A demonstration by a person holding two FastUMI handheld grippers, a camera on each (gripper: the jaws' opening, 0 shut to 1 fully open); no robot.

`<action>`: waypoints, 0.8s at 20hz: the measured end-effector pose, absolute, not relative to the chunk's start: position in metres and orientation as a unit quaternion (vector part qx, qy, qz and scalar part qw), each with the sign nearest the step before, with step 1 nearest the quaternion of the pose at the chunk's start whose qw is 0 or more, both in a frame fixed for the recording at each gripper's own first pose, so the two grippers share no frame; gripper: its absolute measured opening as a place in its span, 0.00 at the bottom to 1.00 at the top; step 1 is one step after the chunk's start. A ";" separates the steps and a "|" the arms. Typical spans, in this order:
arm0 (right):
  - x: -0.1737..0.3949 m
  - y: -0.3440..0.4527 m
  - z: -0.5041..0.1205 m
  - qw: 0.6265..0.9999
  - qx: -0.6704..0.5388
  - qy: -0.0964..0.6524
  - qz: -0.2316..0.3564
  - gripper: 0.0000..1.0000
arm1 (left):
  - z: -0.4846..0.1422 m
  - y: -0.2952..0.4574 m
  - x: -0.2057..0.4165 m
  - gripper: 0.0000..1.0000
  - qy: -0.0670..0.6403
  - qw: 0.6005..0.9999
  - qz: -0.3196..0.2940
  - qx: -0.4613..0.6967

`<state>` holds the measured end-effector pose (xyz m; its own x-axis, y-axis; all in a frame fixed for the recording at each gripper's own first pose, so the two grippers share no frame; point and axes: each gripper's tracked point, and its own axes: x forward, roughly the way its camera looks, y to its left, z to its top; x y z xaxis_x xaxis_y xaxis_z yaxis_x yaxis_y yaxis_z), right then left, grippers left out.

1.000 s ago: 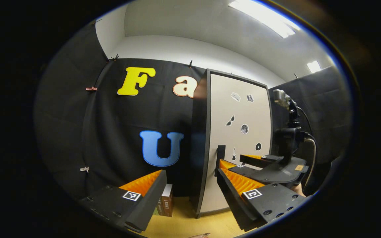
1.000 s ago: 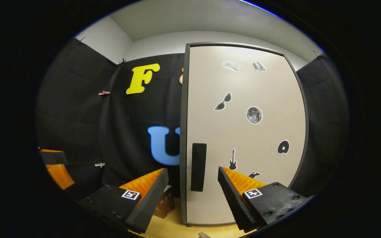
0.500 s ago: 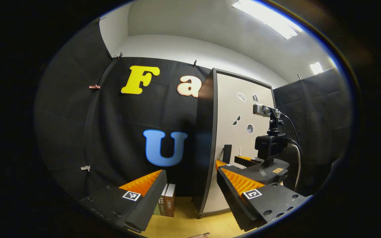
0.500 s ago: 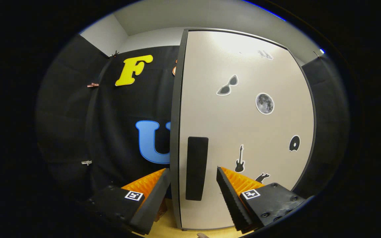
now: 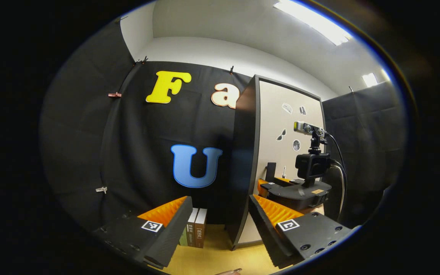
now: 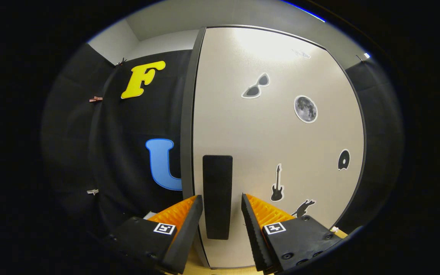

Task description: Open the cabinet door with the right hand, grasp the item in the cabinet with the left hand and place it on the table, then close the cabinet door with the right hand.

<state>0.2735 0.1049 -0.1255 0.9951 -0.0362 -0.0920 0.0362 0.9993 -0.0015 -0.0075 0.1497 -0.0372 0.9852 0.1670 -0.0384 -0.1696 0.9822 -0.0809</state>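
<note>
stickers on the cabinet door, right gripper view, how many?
5 clear: sunglasses upper middle, moon to their right, disc near the right edge, guitar low centre, a dark figure below it, partly hidden. Glare near the top may hide more.

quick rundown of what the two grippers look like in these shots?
Left gripper and right gripper: two wedge-shaped fingers each, ridged inner faces, black bolted bodies, a square black-and-white tag on each finger. The left gripper view shows the right gripper from the side: a black camera block on top, a small silver unit above it, a black cable looping down.
</note>
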 end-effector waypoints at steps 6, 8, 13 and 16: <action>0.280 0.106 -0.131 0.998 -0.014 0.046 -0.026 0.40 | -0.036 0.158 -0.012 0.93 0.013 0.995 0.093 -0.040; 0.278 0.105 -0.129 0.999 -0.018 0.041 -0.026 0.35 | -0.036 0.158 -0.014 0.93 0.013 0.995 0.094 -0.041; 0.280 0.105 -0.130 0.999 -0.026 0.039 -0.020 0.07 | -0.036 0.162 -0.020 0.93 0.015 0.994 0.101 -0.042; 0.268 0.106 -0.128 0.999 -0.023 0.049 0.004 0.07 | -0.034 0.163 -0.019 0.93 0.014 0.994 0.103 -0.039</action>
